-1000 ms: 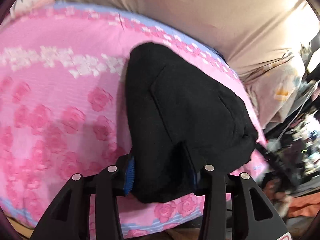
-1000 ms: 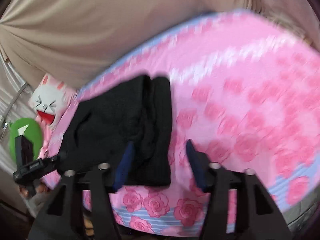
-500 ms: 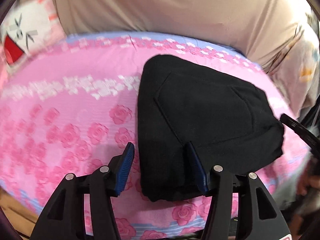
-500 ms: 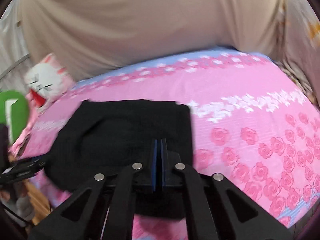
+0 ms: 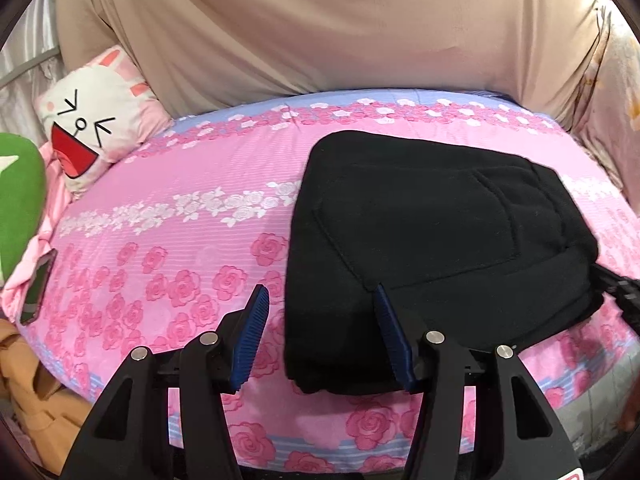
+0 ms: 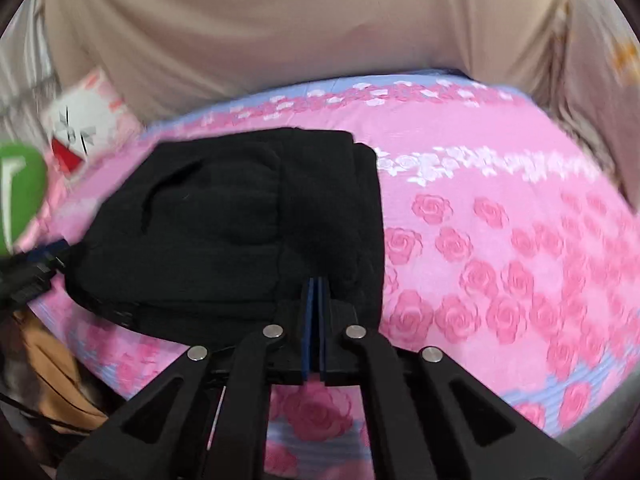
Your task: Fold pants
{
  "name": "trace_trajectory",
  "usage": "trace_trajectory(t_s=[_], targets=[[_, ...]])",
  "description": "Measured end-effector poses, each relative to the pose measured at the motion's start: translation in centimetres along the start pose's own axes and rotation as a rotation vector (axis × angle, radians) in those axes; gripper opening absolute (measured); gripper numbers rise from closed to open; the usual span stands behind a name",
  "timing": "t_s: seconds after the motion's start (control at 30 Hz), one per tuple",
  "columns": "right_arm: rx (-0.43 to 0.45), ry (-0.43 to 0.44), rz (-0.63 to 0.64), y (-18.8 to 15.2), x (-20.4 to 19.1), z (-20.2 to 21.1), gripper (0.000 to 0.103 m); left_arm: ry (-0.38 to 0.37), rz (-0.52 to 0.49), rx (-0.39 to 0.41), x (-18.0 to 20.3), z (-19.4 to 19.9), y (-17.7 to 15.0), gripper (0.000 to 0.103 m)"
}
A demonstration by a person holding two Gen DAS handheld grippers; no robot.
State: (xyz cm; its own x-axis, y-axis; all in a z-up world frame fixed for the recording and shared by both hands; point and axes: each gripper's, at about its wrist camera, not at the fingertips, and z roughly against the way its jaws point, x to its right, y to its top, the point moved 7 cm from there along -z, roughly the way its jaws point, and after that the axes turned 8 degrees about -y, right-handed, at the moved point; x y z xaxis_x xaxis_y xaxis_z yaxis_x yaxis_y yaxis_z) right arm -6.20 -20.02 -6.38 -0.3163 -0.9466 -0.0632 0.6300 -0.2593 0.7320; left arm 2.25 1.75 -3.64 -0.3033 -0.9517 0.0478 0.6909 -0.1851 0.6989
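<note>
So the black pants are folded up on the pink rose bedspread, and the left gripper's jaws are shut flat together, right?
Not quite. The left gripper is open, its blue pads apart over the folded pants' near edge, as the left wrist view shows. The pants do lie folded on the pink rose bedspread.

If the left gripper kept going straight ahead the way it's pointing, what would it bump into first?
Probably the folded black pants: their near left edge already lies between the open left gripper fingers, above the pink bedspread. Depth is hard to judge.
</note>
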Motion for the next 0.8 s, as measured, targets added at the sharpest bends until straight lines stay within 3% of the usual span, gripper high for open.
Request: trace_trajectory(t_s=[0.17, 0.33, 0.53, 0.63, 0.7, 0.8], targets=[[0.061, 0.049, 0.021, 1.6, -1.8, 2.2, 0.006, 0.018, -0.002, 0.006, -0.2, 0.0, -0.1, 0.054], [-0.017, 0.024, 0.035, 0.2, -1.4, -2.2, 0.003, 0.042, -0.006, 0.016, -0.3, 0.2, -0.3, 0.055], [0.039, -0.003, 0.033, 0.8, -0.8, 0.8, 0.005, 0.011, 0.064, 0.016, -1.8, 0.7, -0.6, 0.056], [0.064, -0.017, -0.003, 1.0, 0.9, 2.1, 0.019, -0.053, 0.11, 0.034, -2.6, 1.6, -0.9, 0.057], [0.05, 0.024, -0.061, 1.0, 2.3, 2.3, 0.047, -0.099, 0.103, 0.058, -2.2, 2.5, -1.0, 0.063], [0.009, 0.095, -0.116, 1.3, 3.0, 1.4, 0.053, -0.154, 0.028, 0.088, 0.2, 3.6, -1.1, 0.079]])
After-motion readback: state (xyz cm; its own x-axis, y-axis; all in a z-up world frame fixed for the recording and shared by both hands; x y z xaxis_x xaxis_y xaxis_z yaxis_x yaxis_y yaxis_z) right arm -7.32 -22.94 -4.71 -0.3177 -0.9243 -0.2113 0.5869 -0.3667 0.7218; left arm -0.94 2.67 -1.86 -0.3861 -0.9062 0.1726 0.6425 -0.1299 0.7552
